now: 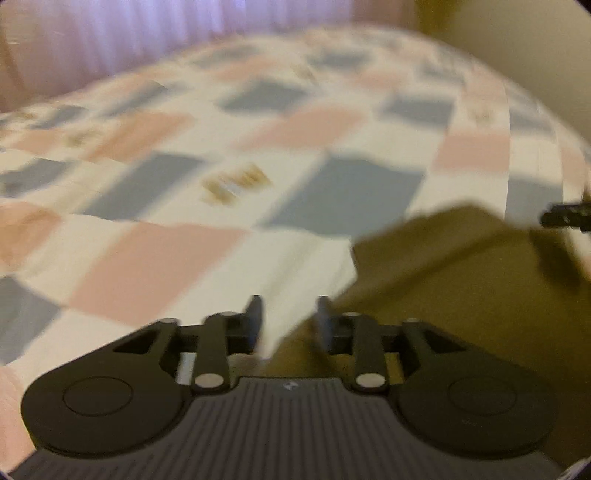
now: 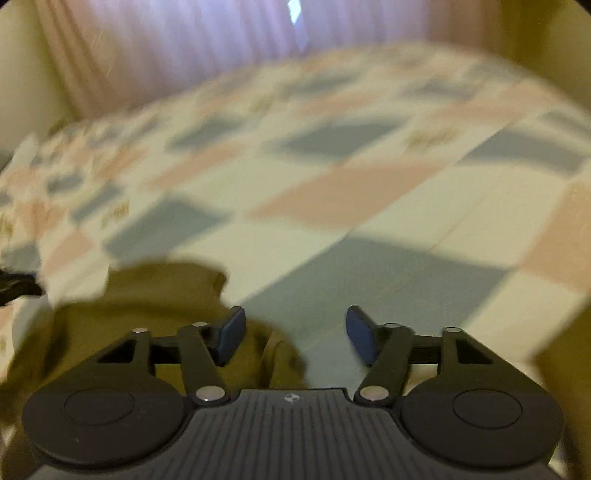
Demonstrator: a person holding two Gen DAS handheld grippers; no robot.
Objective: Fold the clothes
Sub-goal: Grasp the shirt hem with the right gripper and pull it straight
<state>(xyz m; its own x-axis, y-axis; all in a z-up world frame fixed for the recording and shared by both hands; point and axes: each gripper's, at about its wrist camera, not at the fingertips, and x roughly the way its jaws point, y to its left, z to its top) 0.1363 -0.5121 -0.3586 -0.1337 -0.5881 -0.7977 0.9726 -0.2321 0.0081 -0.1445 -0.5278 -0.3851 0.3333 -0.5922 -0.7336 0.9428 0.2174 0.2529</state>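
Observation:
An olive-green garment (image 1: 454,280) lies on the checked bedspread (image 1: 221,155), filling the lower right of the left wrist view. My left gripper (image 1: 289,317) hovers open over its left edge, nothing between its fingers. In the right wrist view the same olive garment (image 2: 155,306) sits at the lower left, bunched up. My right gripper (image 2: 295,334) is open above the garment's right edge and the bedspread (image 2: 369,192), holding nothing. Both views are blurred by motion.
A pale pink curtain (image 1: 166,33) hangs behind the bed. The other gripper's black tip (image 1: 565,216) shows at the right edge of the left wrist view, and a black tip (image 2: 16,286) at the left edge of the right wrist view.

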